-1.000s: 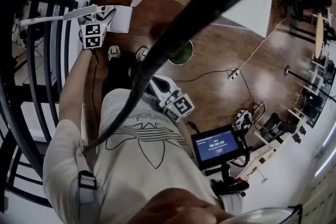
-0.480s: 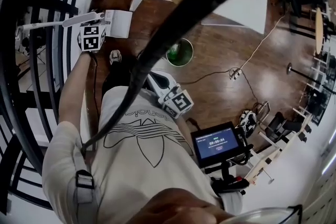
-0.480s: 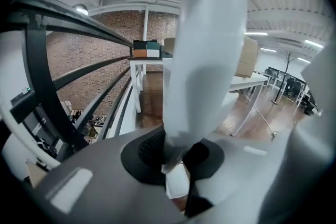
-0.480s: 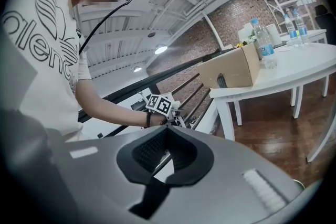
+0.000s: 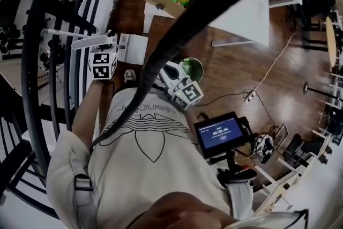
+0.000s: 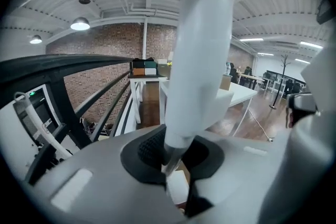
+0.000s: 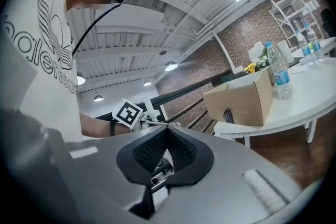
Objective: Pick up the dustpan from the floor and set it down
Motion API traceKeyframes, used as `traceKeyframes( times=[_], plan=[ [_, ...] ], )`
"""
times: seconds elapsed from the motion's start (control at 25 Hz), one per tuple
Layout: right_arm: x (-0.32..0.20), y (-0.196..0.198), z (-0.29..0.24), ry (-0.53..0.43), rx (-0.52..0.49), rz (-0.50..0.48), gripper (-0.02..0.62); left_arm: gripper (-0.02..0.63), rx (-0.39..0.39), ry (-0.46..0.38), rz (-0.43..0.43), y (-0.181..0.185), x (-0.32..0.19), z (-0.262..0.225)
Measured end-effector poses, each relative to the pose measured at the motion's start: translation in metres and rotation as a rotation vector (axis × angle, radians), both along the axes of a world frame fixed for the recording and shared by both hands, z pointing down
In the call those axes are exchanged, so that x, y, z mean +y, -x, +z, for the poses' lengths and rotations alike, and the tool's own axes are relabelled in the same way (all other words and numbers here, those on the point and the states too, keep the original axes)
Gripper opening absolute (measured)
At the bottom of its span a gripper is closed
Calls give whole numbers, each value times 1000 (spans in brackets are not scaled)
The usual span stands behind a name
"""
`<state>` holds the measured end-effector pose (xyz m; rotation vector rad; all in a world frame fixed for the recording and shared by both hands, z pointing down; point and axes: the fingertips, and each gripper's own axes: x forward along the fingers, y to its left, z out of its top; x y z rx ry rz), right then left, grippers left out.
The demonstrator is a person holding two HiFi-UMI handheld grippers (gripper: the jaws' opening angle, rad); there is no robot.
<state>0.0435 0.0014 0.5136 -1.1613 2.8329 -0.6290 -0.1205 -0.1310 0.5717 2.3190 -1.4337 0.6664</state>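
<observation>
White plastic dustpan (image 5: 133,49): held above the floor by its handle, clamped in the left gripper (image 5: 112,46) jaws, pan hanging free for carrying. Right gripper (image 5: 170,74): jaws together, empty, idle.

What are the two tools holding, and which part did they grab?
The left tool is shut on the white dustpan, clamping its handle. The right tool is shut with nothing in it.
</observation>
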Motion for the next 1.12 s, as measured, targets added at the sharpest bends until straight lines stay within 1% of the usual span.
traceKeyframes(
  times=[0.12, 0.28, 0.44, 0.56, 0.64, 0.8, 1.12],
  plan=[
    [-4, 1, -6, -37, 0, -31, 2, 67, 18, -7, -3, -4, 19, -20],
    [-11, 2, -7, -56, -18, -54, 2, 69, 43, -10, -3, -12, 42, -38],
    [-10, 8, -9, -77, -9, -94, 2, 69, 55, 0, 22, -24, 62, -44],
    [-10, 11, -16, -60, -21, -100, 2, 69, 64, 22, 20, -27, 73, -40],
    [-8, 8, -9, -65, -15, -105, 2, 69, 74, 31, 15, -28, 77, -40],
    [-7, 5, -1, -77, -12, -111, 2, 69, 90, 23, 24, -31, 80, -45],
    [-7, 8, -11, -70, -8, -88, 2, 69, 77, 6, 87, -43, 80, -52]
  ],
)
